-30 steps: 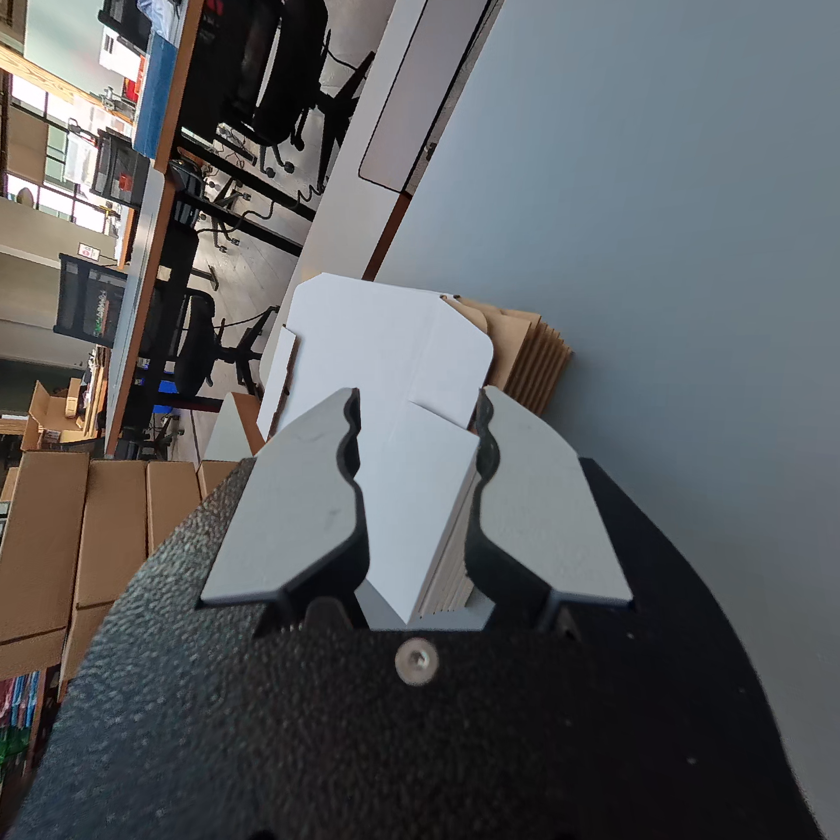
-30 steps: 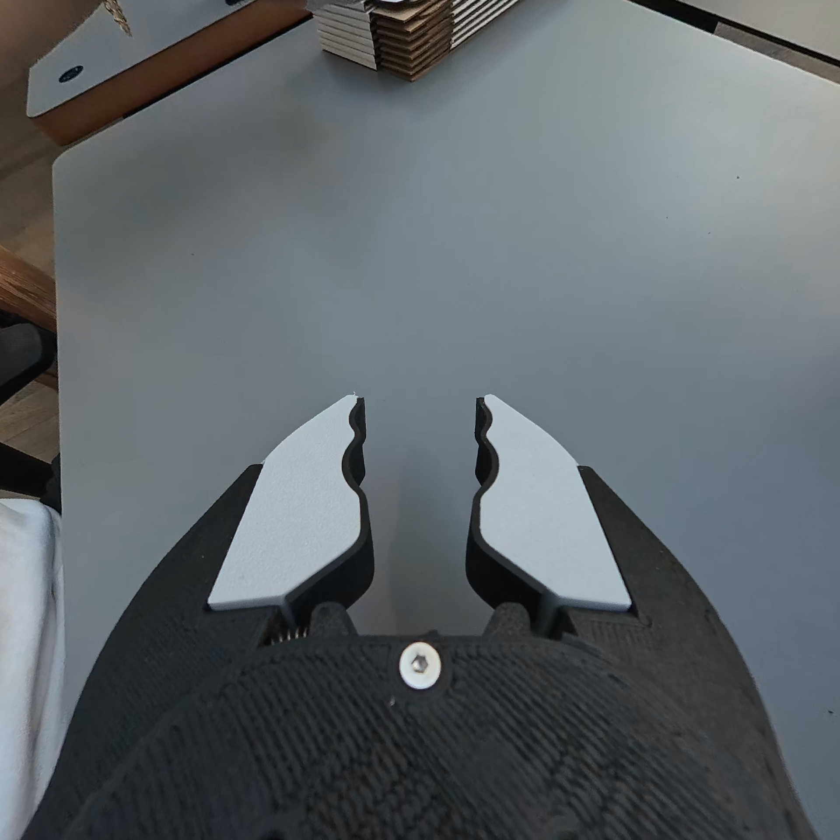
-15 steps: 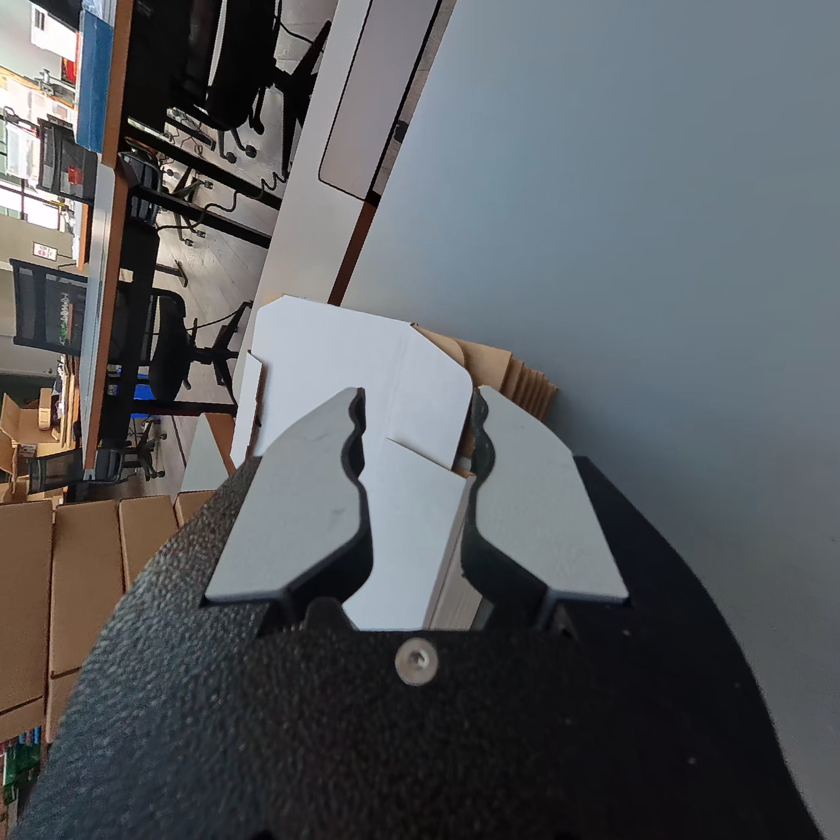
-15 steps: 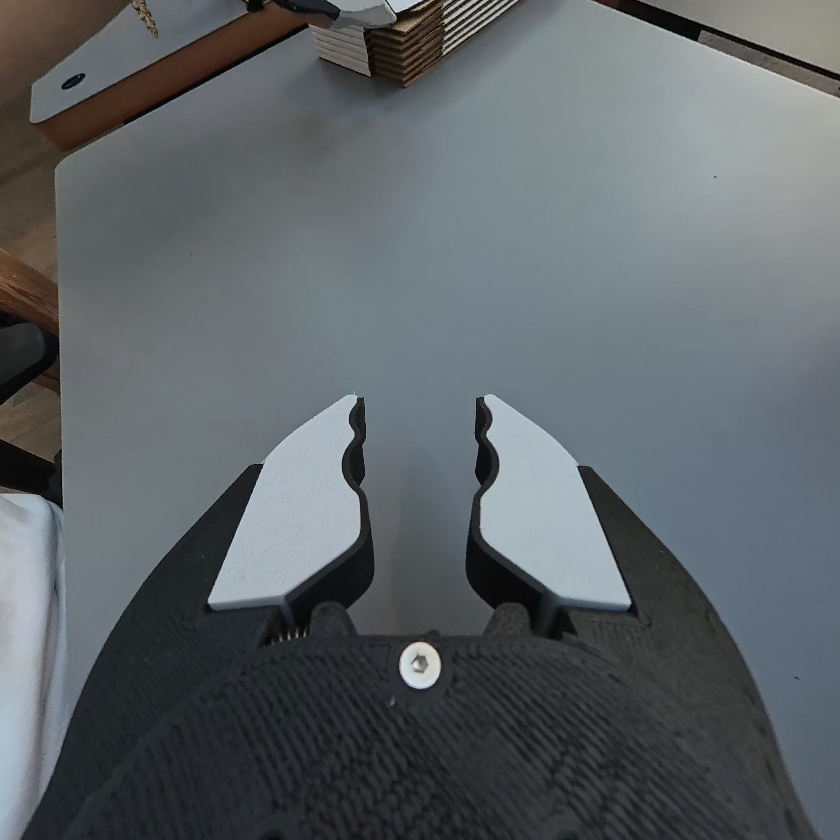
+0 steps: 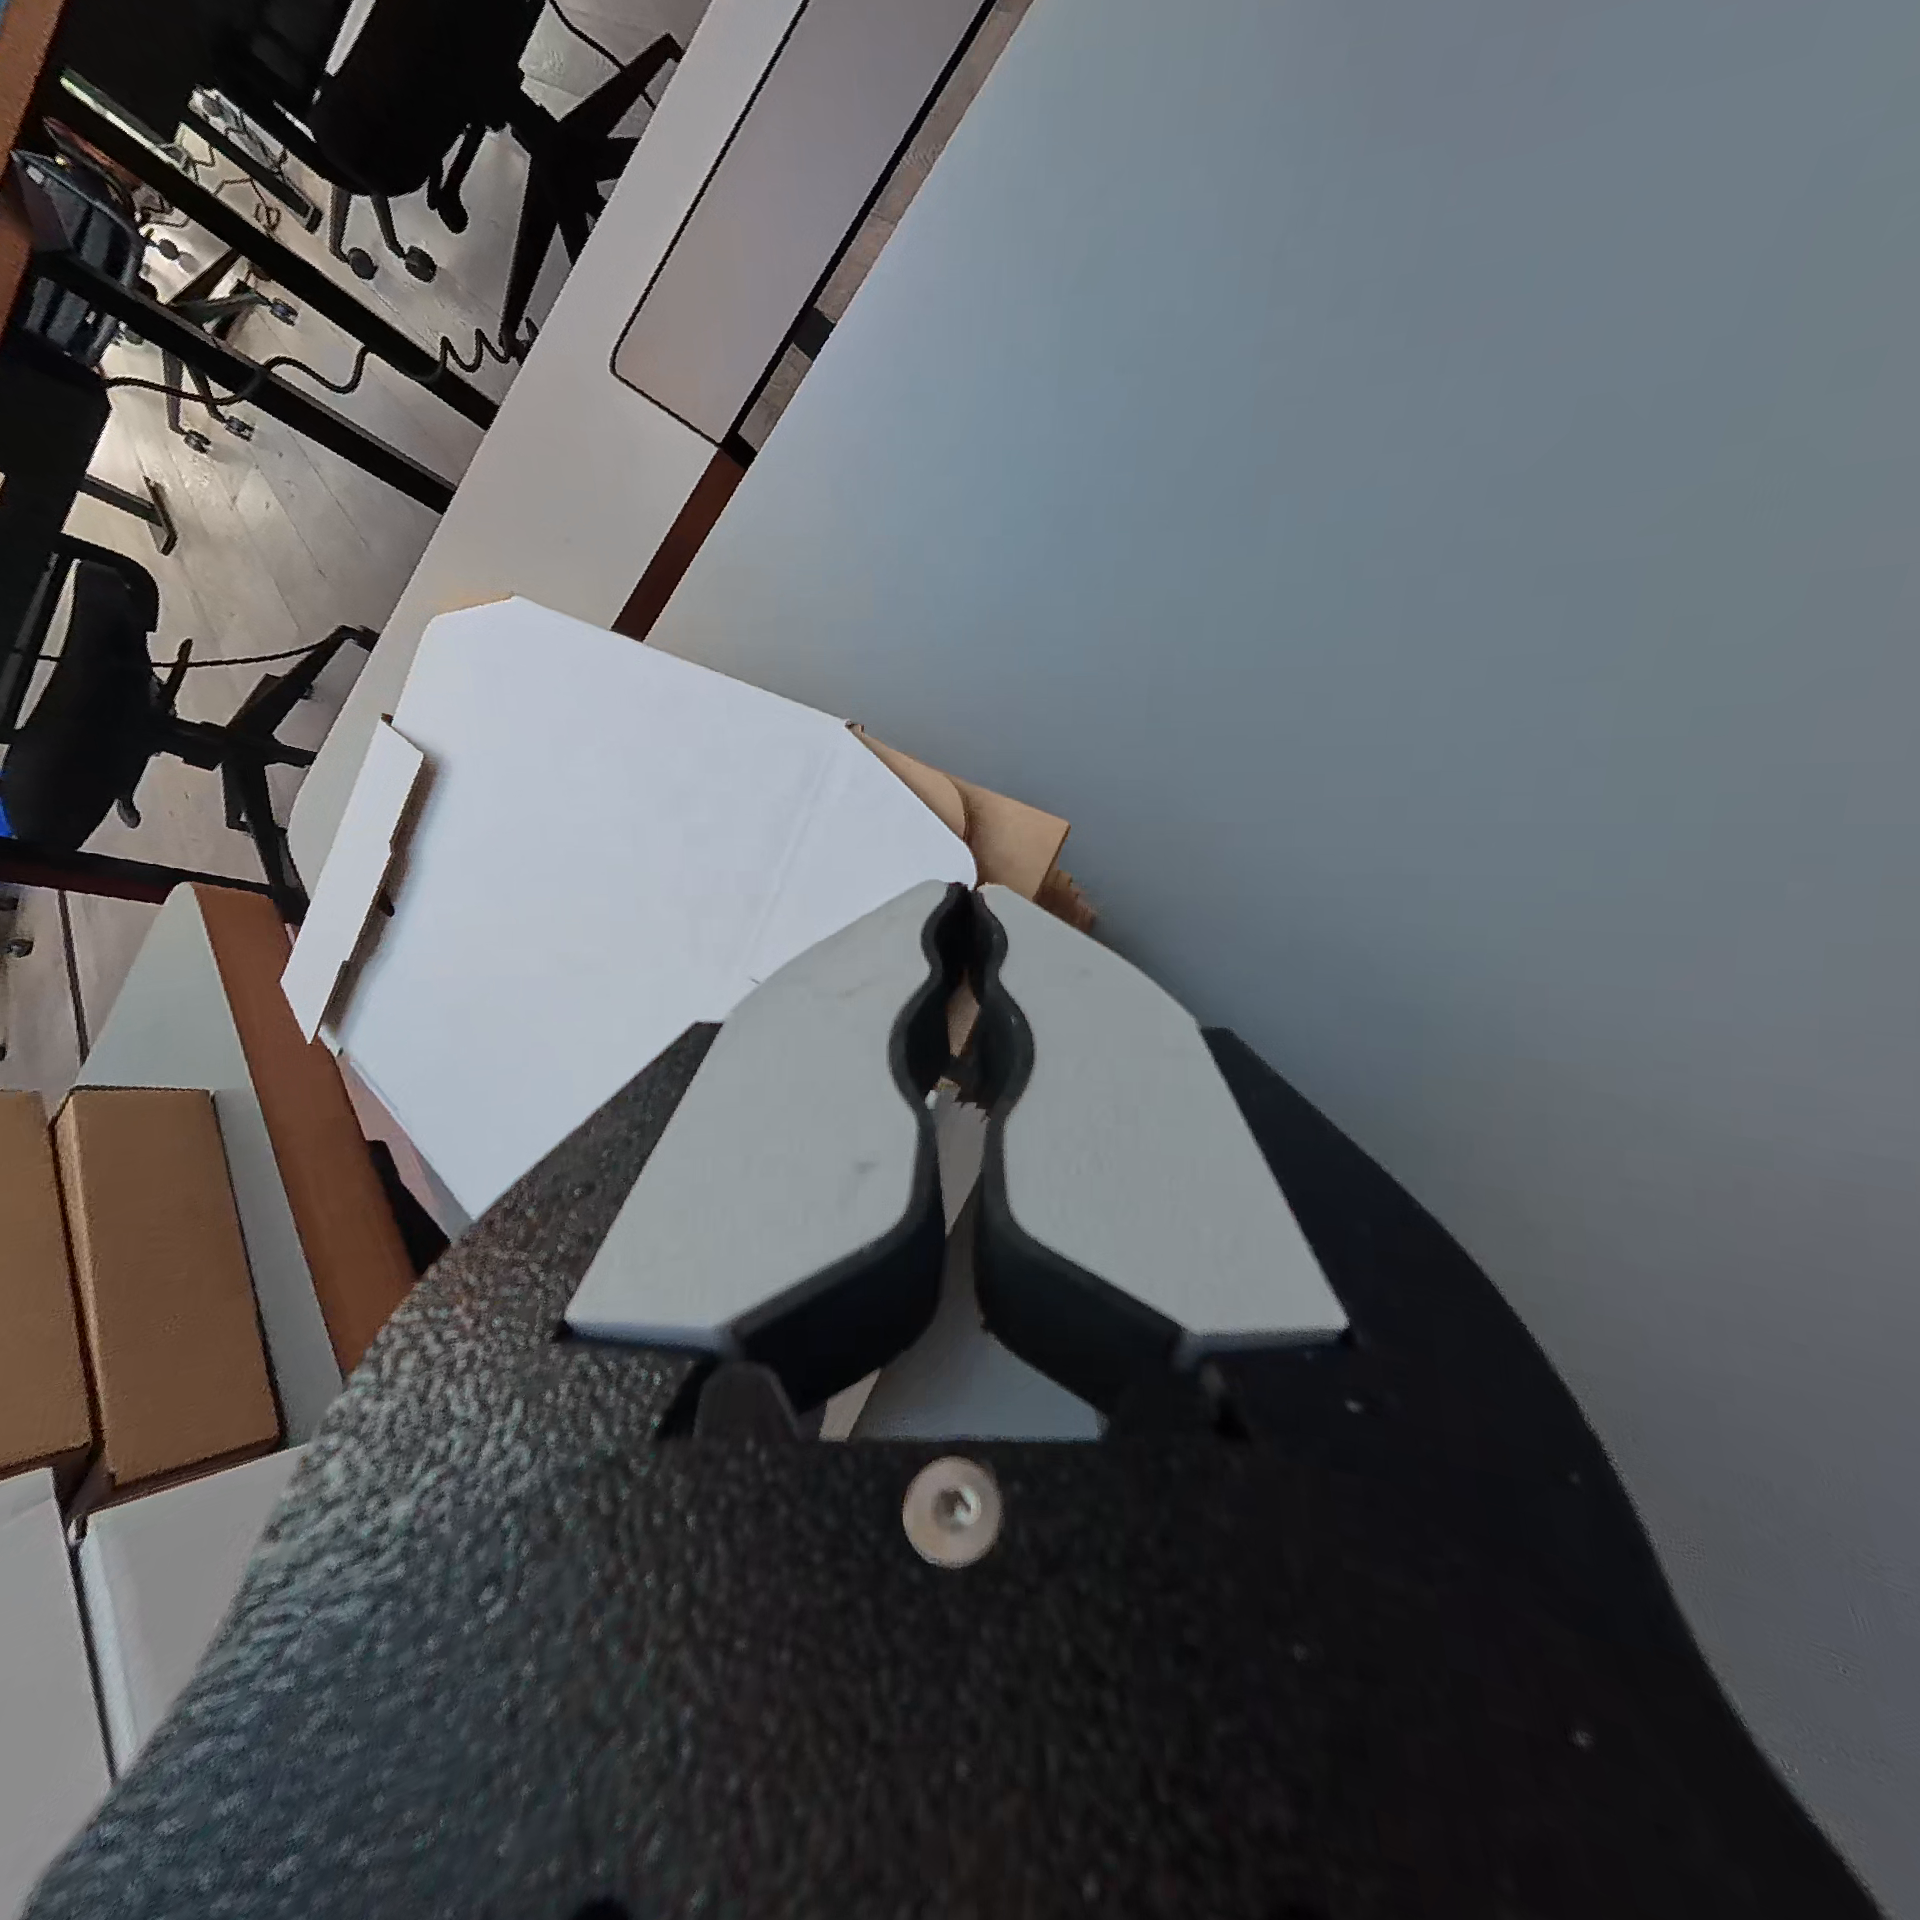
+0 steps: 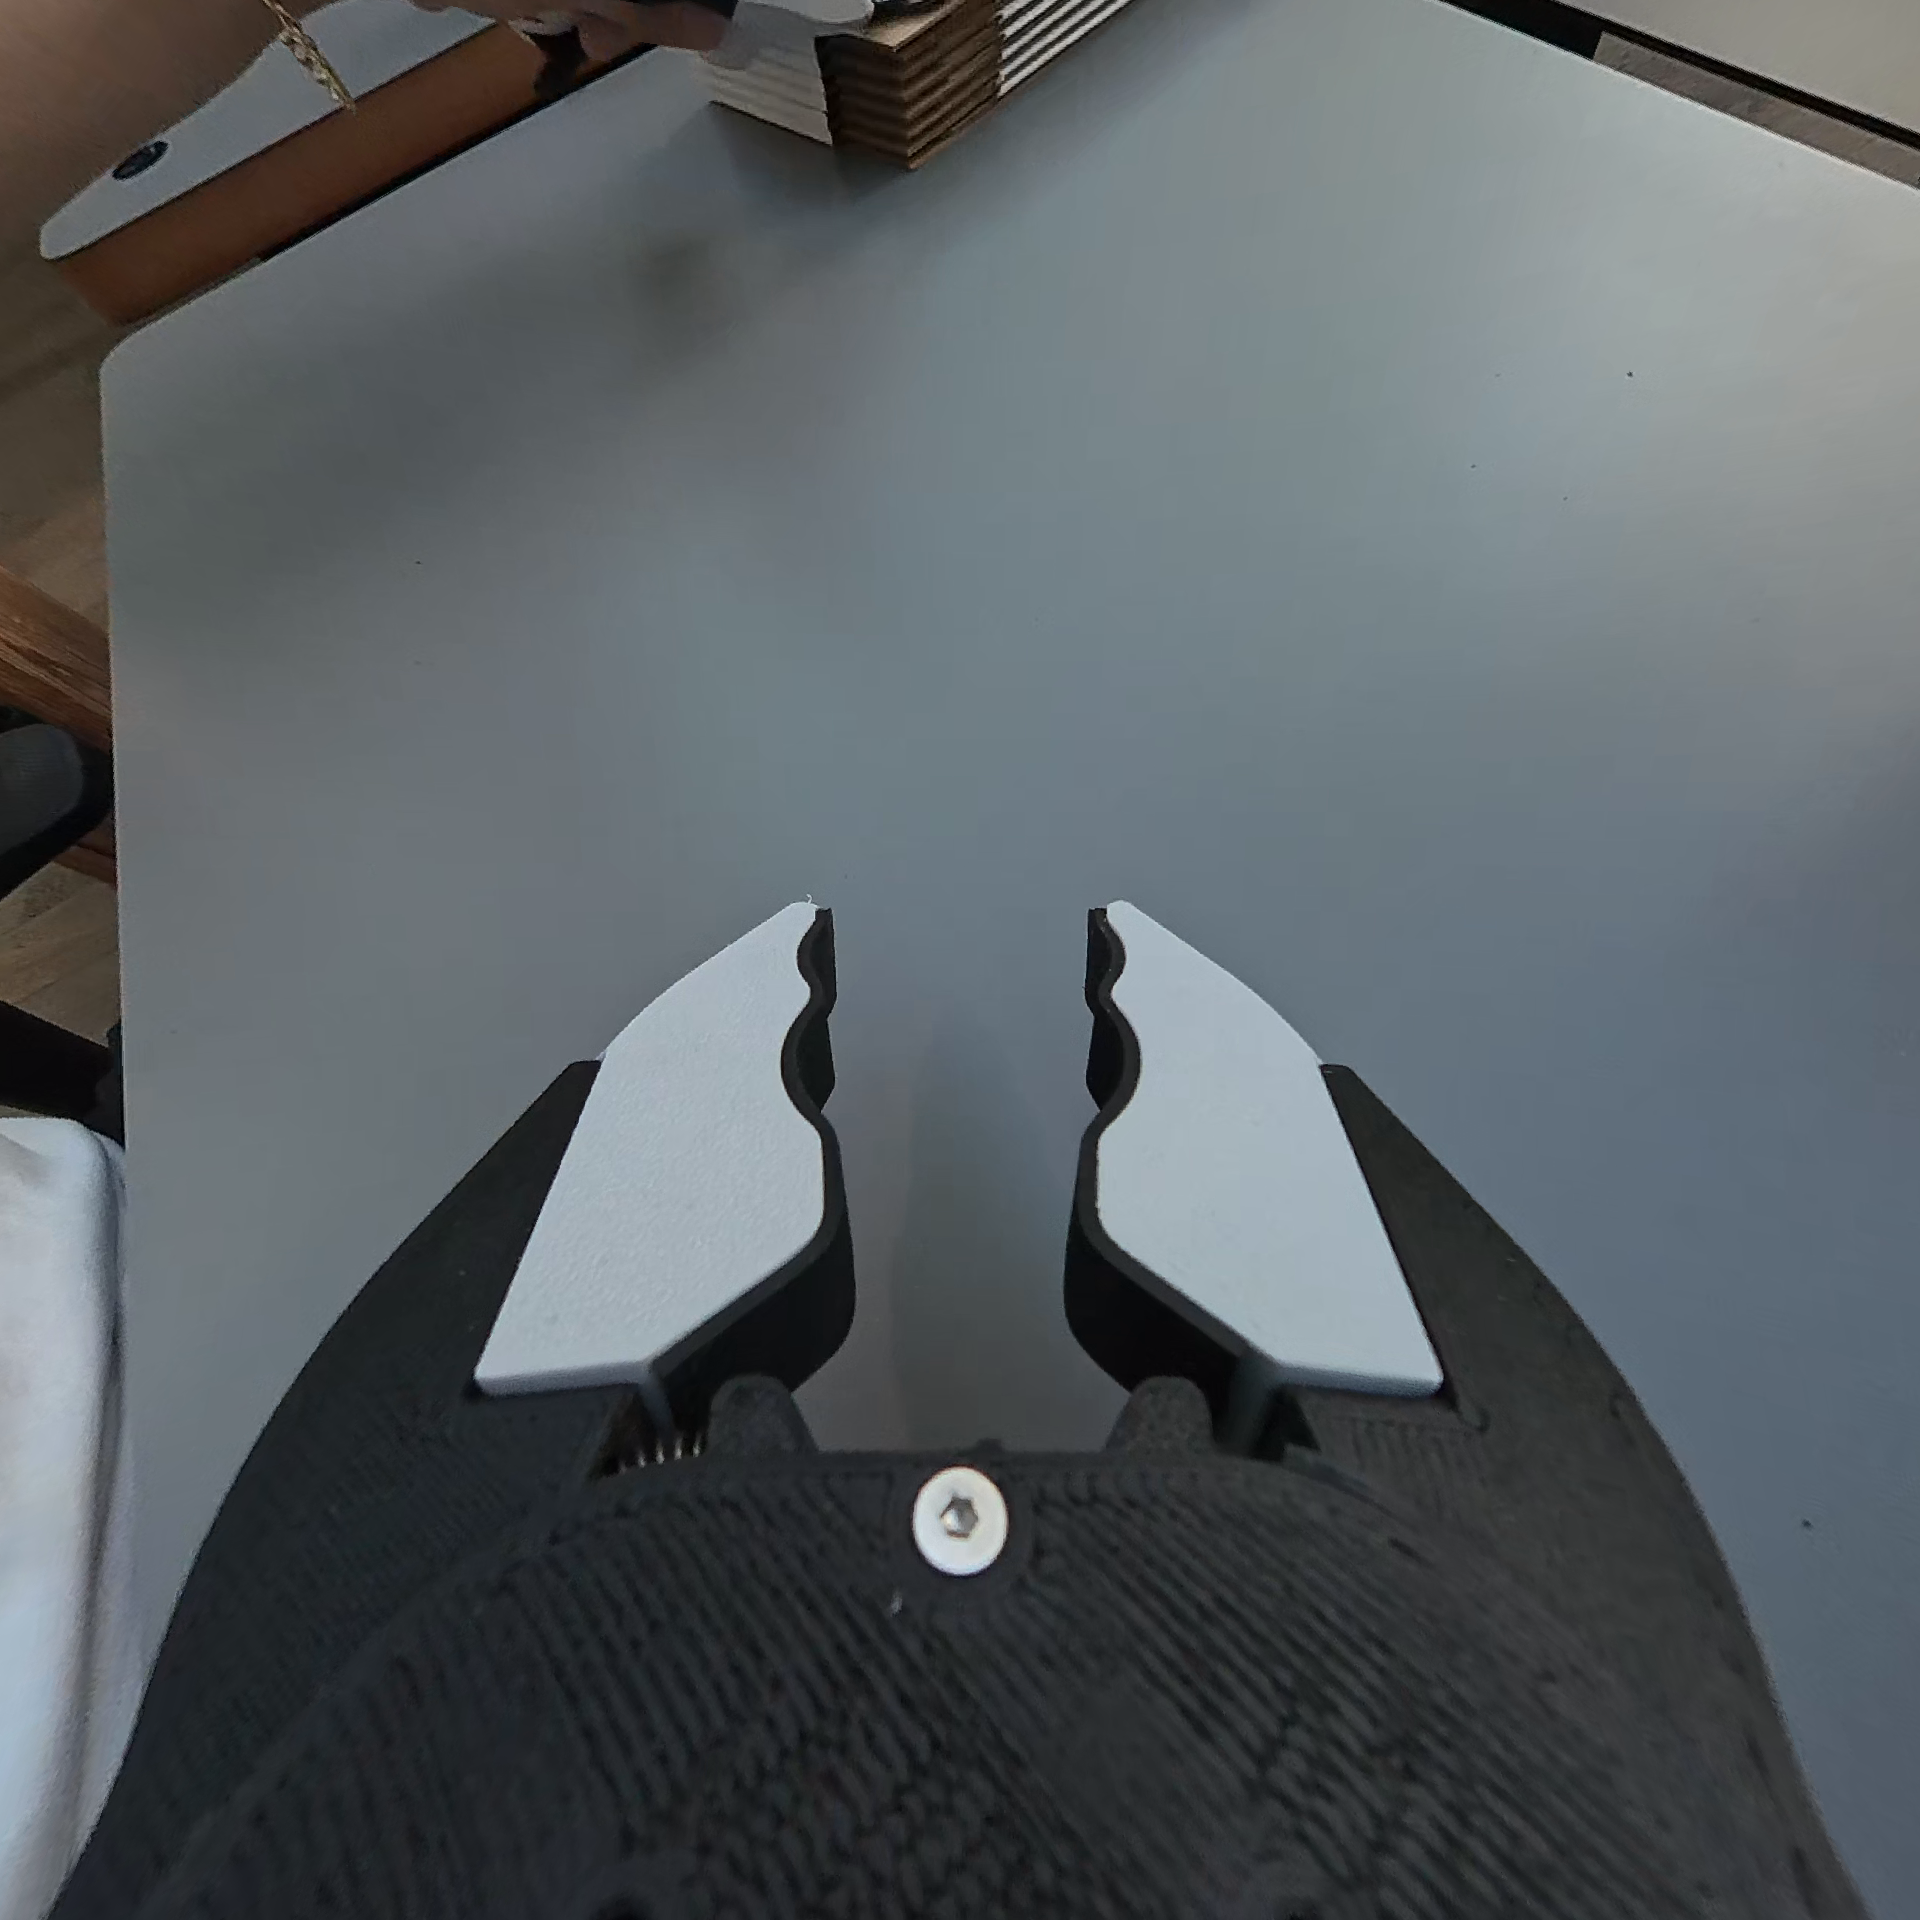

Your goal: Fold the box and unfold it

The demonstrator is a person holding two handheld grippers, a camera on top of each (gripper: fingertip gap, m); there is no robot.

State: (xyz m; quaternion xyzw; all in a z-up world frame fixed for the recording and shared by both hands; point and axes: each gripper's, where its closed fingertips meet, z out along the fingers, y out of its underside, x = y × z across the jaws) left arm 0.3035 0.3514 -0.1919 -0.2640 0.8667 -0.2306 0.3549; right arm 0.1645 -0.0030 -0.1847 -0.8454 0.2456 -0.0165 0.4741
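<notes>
The box (image 5: 623, 883), a flat white cardboard blank, is seen on top of a stack of flat blanks (image 5: 1023, 847) at the far edge of the grey worktop (image 5: 1455, 520). It is tilted up off the brown sheets below, with one corner caught in the left tongs (image 5: 964, 902). The left fingers are closed tip to tip on that corner; how much card is pinched is hard to tell, since the fingers cover it. In the right wrist view the same stack (image 6: 914, 94) is seen at the top edge, white sheets beside brown ones, well apart from the right tongs (image 6: 961, 925). The right tongs are held wide apart over bare worktop (image 6: 935, 520) with nothing between the fingers. Brown cartons (image 5: 156, 1278) and office chairs (image 5: 94, 748) are seen beyond the worktop in the left wrist view.
</notes>
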